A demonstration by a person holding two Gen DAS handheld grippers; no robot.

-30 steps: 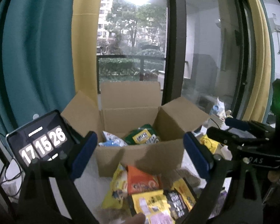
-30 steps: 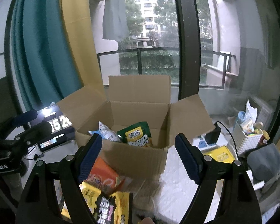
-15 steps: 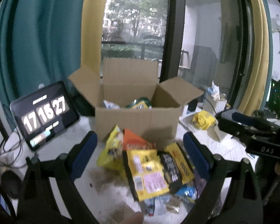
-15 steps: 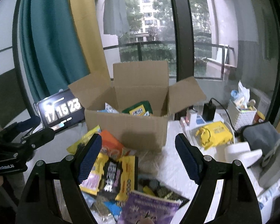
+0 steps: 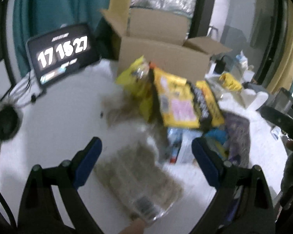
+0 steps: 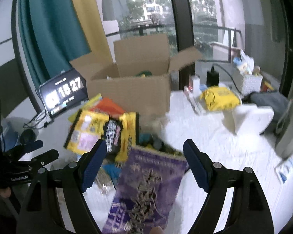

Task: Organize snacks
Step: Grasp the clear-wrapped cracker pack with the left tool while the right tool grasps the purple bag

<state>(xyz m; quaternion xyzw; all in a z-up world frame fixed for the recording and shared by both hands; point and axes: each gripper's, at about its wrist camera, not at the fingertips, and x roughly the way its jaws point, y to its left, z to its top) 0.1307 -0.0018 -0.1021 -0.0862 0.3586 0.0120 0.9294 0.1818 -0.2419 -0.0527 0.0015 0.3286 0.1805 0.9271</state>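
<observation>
Now lower, both tools nearer snacks.

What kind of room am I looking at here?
Probably a flat's living space beside a balcony: tall glass doors face apartment blocks, teal and yellow curtains hang alongside, and snack packets and a cardboard box cover the table.

Both grippers are dipping toward the table. The cardboard box is sliding up and back in both views, its contents dropping from sight. A clear packet is coming between the left gripper's fingers; a purple packet is filling the right gripper's gap.
</observation>
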